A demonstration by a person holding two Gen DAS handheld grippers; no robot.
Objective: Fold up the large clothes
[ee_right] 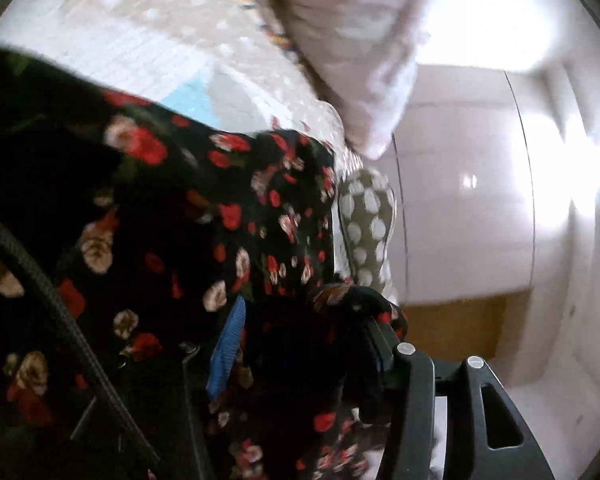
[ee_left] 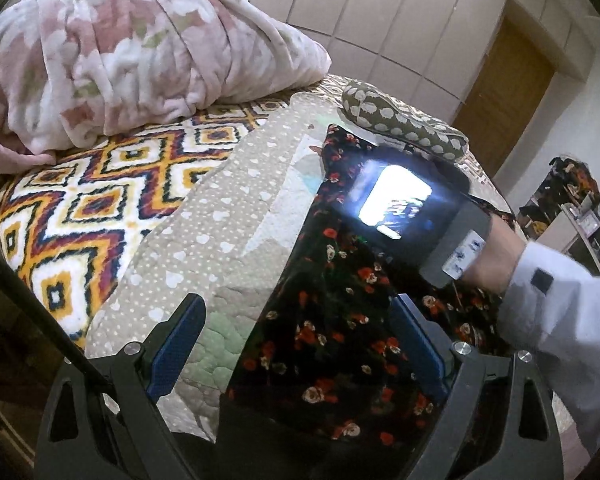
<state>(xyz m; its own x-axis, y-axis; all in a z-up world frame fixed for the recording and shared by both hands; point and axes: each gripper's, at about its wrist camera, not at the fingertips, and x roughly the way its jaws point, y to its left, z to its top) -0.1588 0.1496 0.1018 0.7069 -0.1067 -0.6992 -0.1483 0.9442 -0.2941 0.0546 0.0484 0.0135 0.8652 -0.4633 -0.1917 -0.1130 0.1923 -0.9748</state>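
The bed (ee_left: 100, 208), under a zigzag-patterned cover, carried a beige quilt (ee_left: 220, 216) with a heaped pink floral blanket (ee_left: 132, 60) crowding its far side and a spotted cushion (ee_left: 404, 120) near the far edge; bare quilt lay to the left of the black floral garment (ee_left: 332, 320), which stretched along it. The left gripper (ee_left: 296, 344) stood with jaws wide apart over the garment's near edge, gripping nothing. The right gripper (ee_right: 300, 344) was clamped on a bunch of the garment's cloth.
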